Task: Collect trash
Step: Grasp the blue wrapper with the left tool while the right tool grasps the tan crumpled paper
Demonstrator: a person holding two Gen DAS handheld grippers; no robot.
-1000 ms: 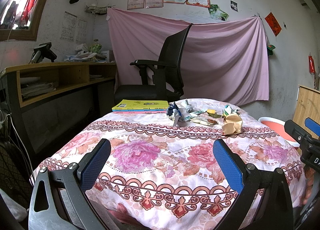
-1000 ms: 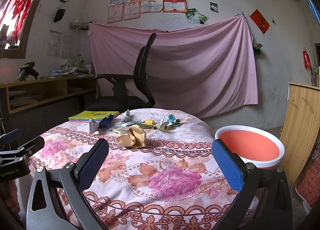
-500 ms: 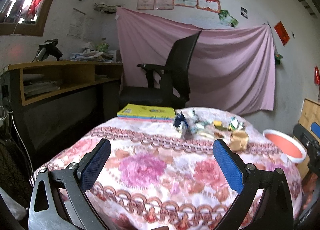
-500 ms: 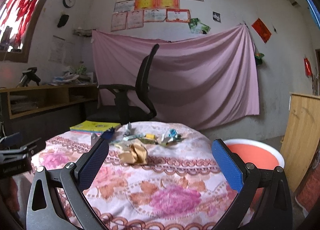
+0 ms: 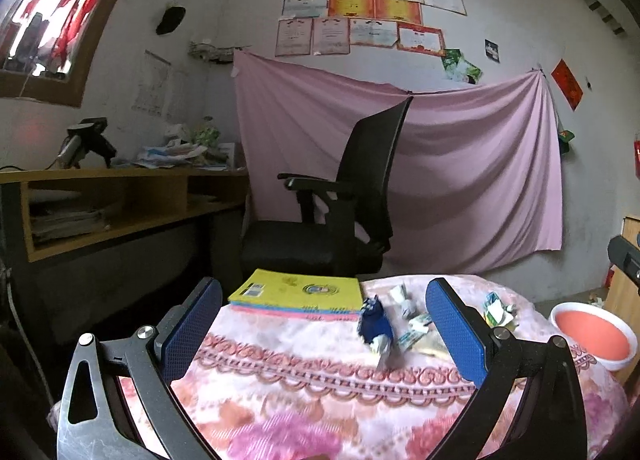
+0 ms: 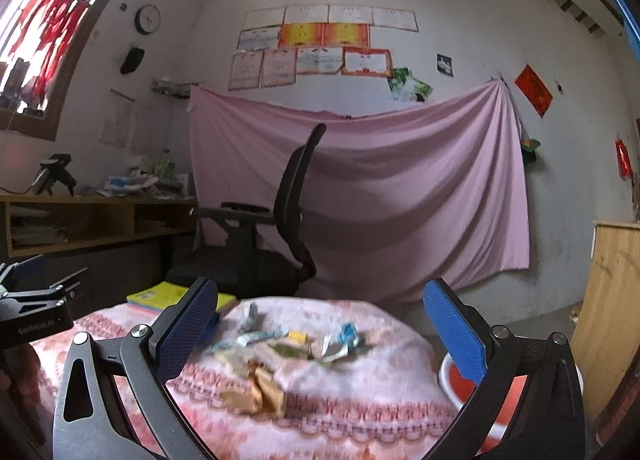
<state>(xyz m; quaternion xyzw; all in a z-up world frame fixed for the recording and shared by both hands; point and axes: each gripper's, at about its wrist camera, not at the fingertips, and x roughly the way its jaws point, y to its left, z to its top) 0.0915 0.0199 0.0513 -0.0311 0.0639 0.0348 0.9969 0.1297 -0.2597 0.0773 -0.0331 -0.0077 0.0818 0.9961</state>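
Trash (image 5: 404, 320) lies loose on the table (image 5: 304, 380) beside the books (image 5: 298, 294), so your wide-open left gripper (image 5: 324, 334) and right gripper (image 6: 320, 334) can easily push light pieces away.

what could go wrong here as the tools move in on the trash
The scraps lie bunched together, so the open left tool closing on the blue wrapper may drag the neighbouring white scraps along. The yellow book lies close beside the wrapper and could get nudged. The floral tablecloth is soft, so low fingertips might snag and pull it.
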